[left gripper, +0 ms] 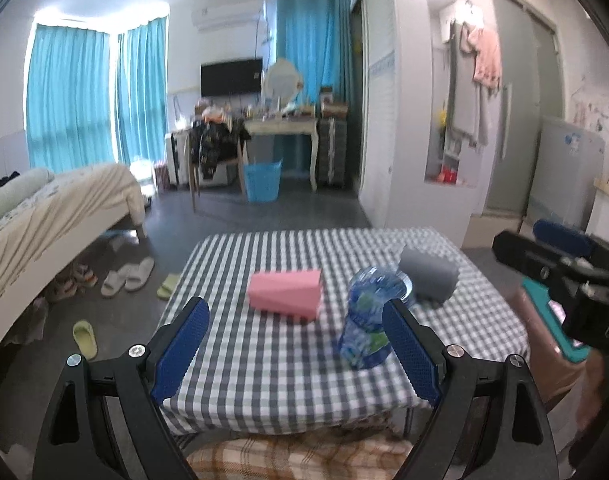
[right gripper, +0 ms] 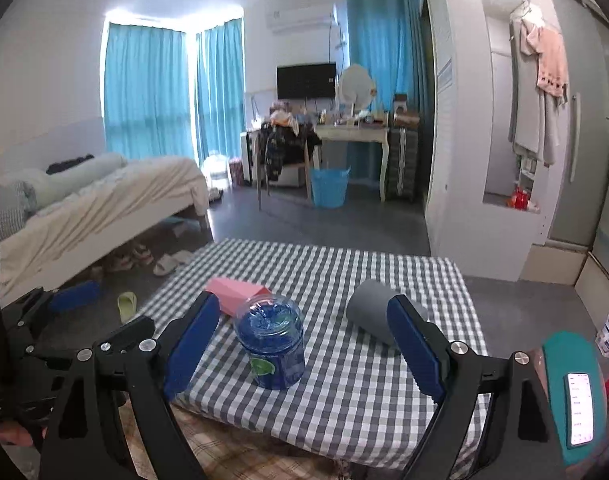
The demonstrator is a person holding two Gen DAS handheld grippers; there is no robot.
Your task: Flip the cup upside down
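Note:
A clear blue plastic cup [right gripper: 270, 344] with a green label stands on the checked tablecloth [right gripper: 344, 392] near the front edge. My right gripper [right gripper: 304, 346] is open and empty, and the cup shows between its blue pads, nearer the left one [right gripper: 192, 342]. In the left wrist view the cup [left gripper: 366, 312] is blurred, just left of the right pad [left gripper: 410, 350] of my open, empty left gripper [left gripper: 296, 348]. A grey cup-like cylinder [right gripper: 374, 314] lies on its side behind the blue cup.
A pink box [left gripper: 284, 294] sits mid-table, left of the blue cup. A phone in a teal case [right gripper: 576, 400] is strapped at the right. A bed [left gripper: 56, 208], slippers [left gripper: 128, 276] and floor lie beyond the table's left edge.

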